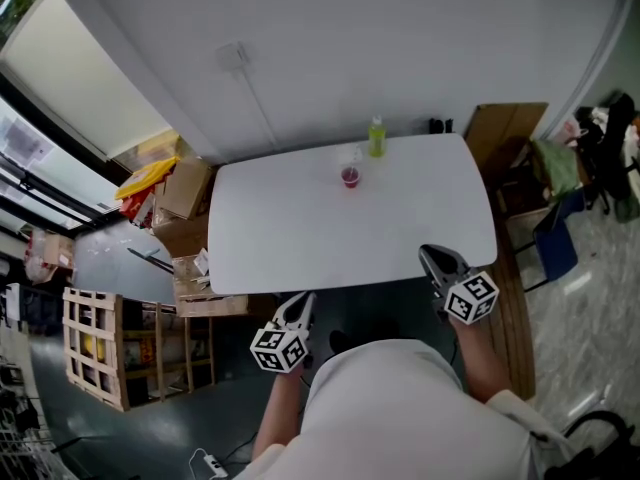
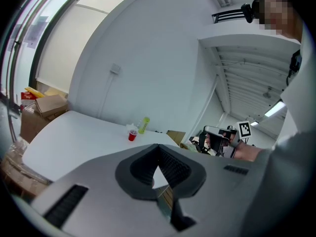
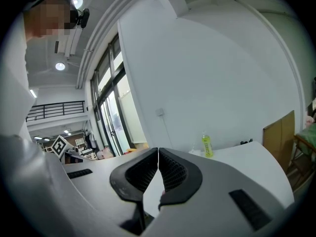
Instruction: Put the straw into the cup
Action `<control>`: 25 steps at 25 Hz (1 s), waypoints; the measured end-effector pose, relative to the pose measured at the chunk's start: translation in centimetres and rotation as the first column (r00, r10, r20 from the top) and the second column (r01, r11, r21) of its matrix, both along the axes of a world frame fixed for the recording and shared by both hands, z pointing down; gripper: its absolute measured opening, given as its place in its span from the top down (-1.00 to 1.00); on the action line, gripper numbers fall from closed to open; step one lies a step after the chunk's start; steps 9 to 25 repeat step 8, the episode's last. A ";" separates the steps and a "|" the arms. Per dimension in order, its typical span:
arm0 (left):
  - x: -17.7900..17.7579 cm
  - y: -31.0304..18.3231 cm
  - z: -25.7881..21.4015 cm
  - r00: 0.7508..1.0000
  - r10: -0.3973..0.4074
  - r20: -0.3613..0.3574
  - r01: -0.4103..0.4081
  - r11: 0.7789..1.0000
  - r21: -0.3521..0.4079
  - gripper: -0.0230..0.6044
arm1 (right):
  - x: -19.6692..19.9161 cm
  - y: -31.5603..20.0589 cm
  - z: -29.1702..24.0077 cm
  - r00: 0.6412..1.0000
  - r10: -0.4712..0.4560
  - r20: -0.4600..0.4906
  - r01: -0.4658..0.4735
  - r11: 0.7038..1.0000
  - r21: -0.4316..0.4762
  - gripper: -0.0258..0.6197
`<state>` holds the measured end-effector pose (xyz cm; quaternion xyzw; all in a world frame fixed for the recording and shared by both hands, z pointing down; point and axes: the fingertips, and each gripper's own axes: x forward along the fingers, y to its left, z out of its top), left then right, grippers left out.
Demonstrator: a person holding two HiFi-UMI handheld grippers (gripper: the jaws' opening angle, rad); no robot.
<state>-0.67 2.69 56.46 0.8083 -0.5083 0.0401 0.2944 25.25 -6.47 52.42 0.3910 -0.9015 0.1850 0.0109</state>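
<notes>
At the far side of the tabletop (image 1: pixel 300 233), close to the wall, stands the small red cup (image 1: pixel 350 176). A green bottle (image 1: pixel 376 136) is just beside it to the right, and a pale, see-through thing (image 1: pixel 349 156) sits right behind it. You cannot make out the straw for certain from here; that pale thing may be it or hold it. Your left gripper (image 2: pixel 158 147) hangs below the near edge with its jaws clenched tip to tip on nothing. Your right gripper (image 3: pixel 158 150) sits at the near right corner, likewise closed and empty.

Expect the straw to be very light, thin and smooth, so it will likely roll away or kink under a hard squeeze. Take it lightly near the middle or a little above, leaving a long lower end free to aim. The cup looks small and light too, so a sideways nudge could tip it; 1 gripper could steady it low on its wall.

Room is generous: the near half of the tabletop is bare, and both grippers are well apart from the cup. Mind the bottle beside the cup, the wall just behind, and the cardboard boxes (image 1: pixel 185 190) off the left edge.
</notes>
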 end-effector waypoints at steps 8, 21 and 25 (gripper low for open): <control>0.3 0.4 0.1 1.000 -0.014 -0.001 0.014 1.000 0.002 0.92 | 0.5 0.0 0.0 1.000 -0.004 -0.012 0.004 1.000 0.005 0.81; 0.3 0.4 0.1 1.000 -0.014 -0.001 0.014 1.000 0.002 0.92 | 0.5 0.0 0.0 1.000 -0.004 -0.012 0.004 1.000 0.005 0.81; 0.3 0.4 0.1 1.000 -0.014 -0.001 0.014 1.000 0.002 0.92 | 0.5 0.0 0.0 1.000 -0.004 -0.012 0.004 1.000 0.005 0.81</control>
